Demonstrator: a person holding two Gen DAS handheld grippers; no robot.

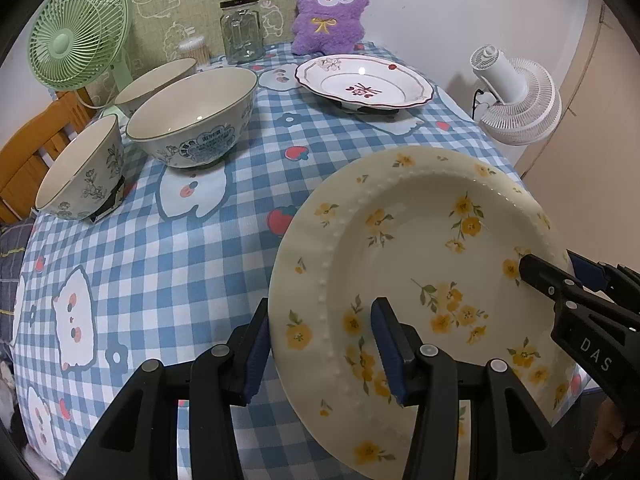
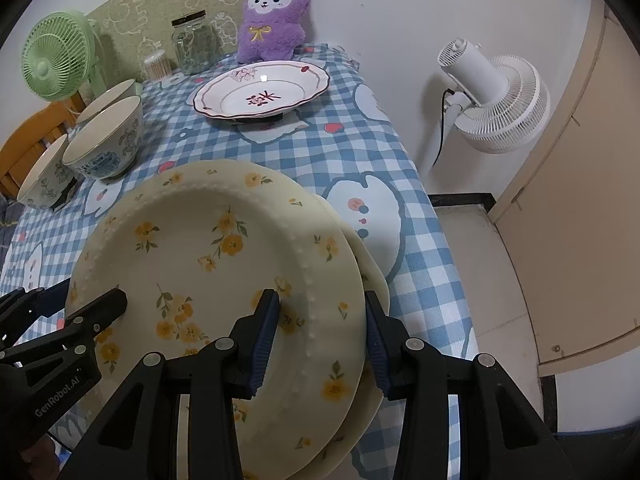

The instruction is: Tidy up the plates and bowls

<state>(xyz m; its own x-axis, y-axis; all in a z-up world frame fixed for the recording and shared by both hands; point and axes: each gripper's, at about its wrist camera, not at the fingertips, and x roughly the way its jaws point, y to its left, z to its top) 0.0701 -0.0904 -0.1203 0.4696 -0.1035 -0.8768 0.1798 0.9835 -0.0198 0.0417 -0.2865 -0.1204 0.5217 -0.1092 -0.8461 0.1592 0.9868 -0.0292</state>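
Observation:
A cream plate with yellow flowers (image 1: 420, 264) is held at the table's near right, over a second cream plate (image 2: 374, 268) that shows under its right edge. My left gripper (image 1: 324, 344) straddles its left rim, one blue pad on each side. My right gripper (image 2: 322, 332) straddles its right rim (image 2: 320, 280); it also shows in the left wrist view (image 1: 560, 276). A white plate with a dark scalloped rim (image 1: 364, 82) sits at the far side. Three bowls stand at the left: a large one (image 1: 192, 116), a small floral one (image 1: 80, 172), another behind (image 1: 156, 80).
A blue checked tablecloth (image 1: 168, 248) covers the table. At the back stand a green fan (image 1: 76, 32), a glass jar (image 1: 240, 30), a toothpick holder (image 1: 194, 50) and a purple plush toy (image 1: 330, 8). A white floor fan (image 2: 496, 100) stands off the right edge.

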